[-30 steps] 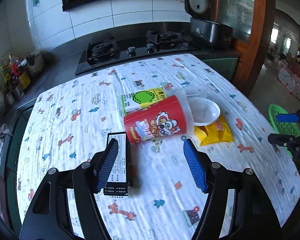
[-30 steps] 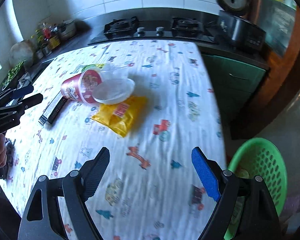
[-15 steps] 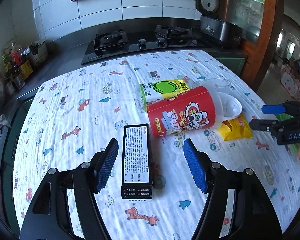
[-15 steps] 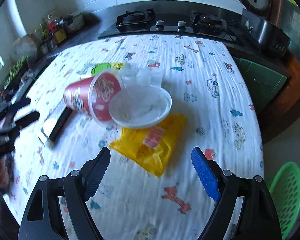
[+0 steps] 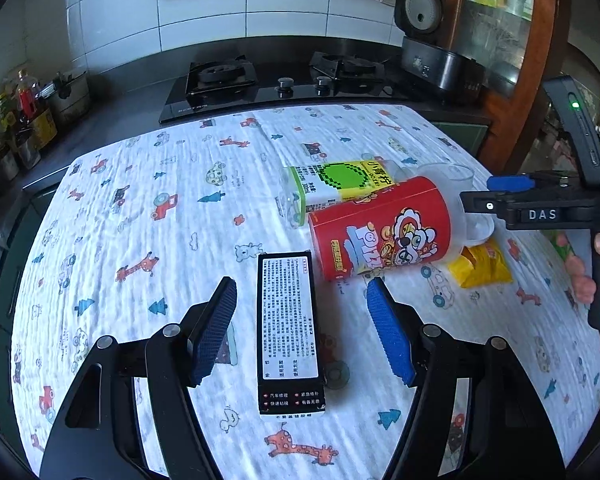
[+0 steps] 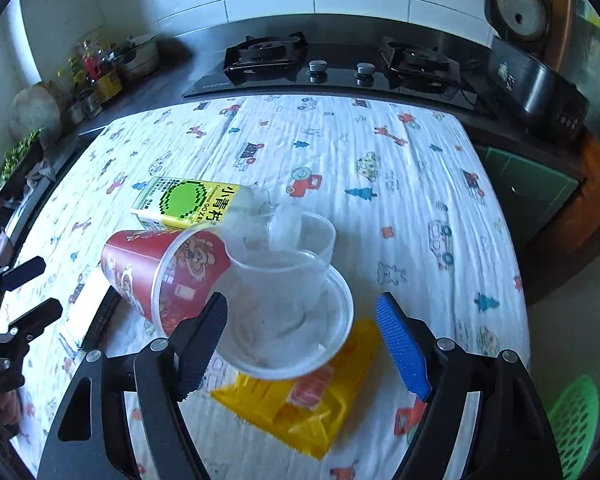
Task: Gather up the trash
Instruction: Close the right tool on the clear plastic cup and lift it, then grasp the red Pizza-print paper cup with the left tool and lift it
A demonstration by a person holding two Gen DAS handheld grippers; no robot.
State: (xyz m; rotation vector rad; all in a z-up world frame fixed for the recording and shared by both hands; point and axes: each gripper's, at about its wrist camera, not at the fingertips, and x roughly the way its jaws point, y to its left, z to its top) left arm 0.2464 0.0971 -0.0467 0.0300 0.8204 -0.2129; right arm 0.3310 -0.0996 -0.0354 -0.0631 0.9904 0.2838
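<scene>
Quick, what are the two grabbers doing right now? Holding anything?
Left gripper: open, empty, its fingers either side of the flat black box.
Right gripper: open, jaws have just been closing, around the clear plastic bowl, not gripping it.

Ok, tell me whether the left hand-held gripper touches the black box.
Apart. The left wrist view shows cloth on both sides between the left hand-held gripper fingers and the black box.

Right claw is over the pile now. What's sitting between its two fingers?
In the right wrist view, the right claw is open and straddles the clear plastic bowl, whose rim lies on the yellow snack bag. The red cup lies outside its dark finger.
</scene>
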